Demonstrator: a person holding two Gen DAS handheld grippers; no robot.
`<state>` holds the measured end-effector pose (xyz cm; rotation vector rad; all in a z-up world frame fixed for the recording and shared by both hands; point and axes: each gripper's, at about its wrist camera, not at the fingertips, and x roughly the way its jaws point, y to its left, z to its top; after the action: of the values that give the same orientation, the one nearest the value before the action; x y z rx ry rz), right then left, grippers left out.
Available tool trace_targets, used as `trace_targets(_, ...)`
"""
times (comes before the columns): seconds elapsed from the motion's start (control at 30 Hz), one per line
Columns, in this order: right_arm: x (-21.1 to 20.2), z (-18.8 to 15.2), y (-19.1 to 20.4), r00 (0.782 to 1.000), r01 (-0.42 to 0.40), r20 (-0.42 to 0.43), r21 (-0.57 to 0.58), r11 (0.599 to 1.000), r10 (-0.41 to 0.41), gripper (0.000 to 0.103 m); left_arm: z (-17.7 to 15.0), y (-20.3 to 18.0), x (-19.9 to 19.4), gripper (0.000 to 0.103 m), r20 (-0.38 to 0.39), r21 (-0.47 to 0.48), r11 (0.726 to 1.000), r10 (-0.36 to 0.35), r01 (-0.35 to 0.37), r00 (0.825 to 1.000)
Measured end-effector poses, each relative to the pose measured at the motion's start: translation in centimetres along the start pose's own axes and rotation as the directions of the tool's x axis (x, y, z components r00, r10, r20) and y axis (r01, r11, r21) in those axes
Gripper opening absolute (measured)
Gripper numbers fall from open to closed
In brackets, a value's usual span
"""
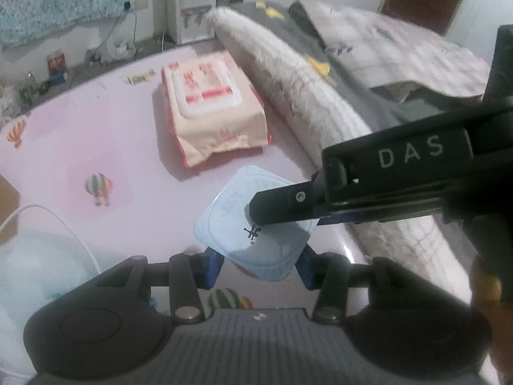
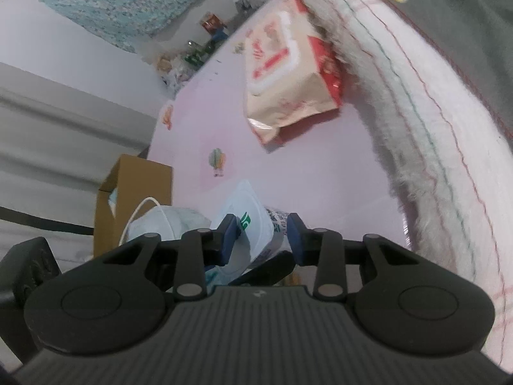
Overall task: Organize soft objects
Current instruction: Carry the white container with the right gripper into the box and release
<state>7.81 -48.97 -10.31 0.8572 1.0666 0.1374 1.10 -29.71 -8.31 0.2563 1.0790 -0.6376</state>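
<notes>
From your left wrist, you see your left gripper [image 1: 259, 264] clamped on a pale blue cup [image 1: 253, 224] above the pink sheet [image 1: 80, 134], the right gripper [image 1: 256, 211] pinching its lid; the wipes pack [image 1: 208, 109] lies toward the far edge. Your right wrist alone shows the cup's printed side [image 2: 250, 227] between that gripper's [image 2: 261, 239] pads, plus a cardboard box [image 2: 134, 192] off the sheet's edge.

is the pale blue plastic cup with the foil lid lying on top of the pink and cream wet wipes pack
No, the pale blue cup sits between the left gripper fingers, apart from the wipes pack on the pink table.
</notes>
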Motion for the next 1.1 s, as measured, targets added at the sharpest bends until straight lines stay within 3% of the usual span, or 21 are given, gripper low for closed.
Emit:
trace_targets(0.17,-2.2,-1.6,5.4,0.999,-0.026,0.044,-0.039,0.999,0.028,0.034,-0.4,2.6,-6.2,0.048,0.055,0.010,1.000,0.018,-0.018,0.998)
trace_targets(0.3,-2.2,-3.4,11.5,0.996,-0.084,0.034,-0.067,0.994,0.086,0.034,-1.8,6.9,-12.2,0.049,0.067,-0.004,0.996,0.094,-0.094,0.993)
trace_targets(0.4,-0.1,-5.2,16.9,0.988,-0.153,-0.008,-0.099,0.983,0.153,0.034,-3.6,11.8,-16.4,0.049,0.054,-0.050,0.982,0.186,-0.184,0.981)
trace_targets(0.53,5.9,-8.2,23.7,0.958,-0.276,-0.113,-0.100,0.956,0.264,0.034,-7.2,18.8,-19.7,0.049,0.003,-0.123,0.948,0.295,-0.293,0.955)
trace_targets(0.67,14.1,-11.4,28.4,0.919,-0.337,-0.244,-0.078,0.938,0.310,0.034,-11.0,25.2,-19.4,0.049,-0.102,-0.167,0.908,0.371,-0.383,0.923)
trace_targets(0.77,20.2,-13.8,30.2,0.894,-0.332,-0.337,-0.057,0.942,0.294,0.034,-14.0,30.2,-18.2,0.049,-0.188,-0.251,0.885,0.353,-0.392,0.917)
trace_targets(0.97,28.4,-17.8,31.4,0.842,-0.294,-0.478,-0.014,0.956,0.252,0.033,-18.1,34.7,-15.6,0.049,-0.296,-0.267,0.880,0.314,-0.393,0.902)
trace_targets(1.1,30.9,-19.4,31.5,0.823,-0.271,-0.523,-0.018,0.962,0.222,0.033,-19.9,36.3,-14.7,0.049,-0.340,-0.316,0.879,0.247,-0.358,0.907)
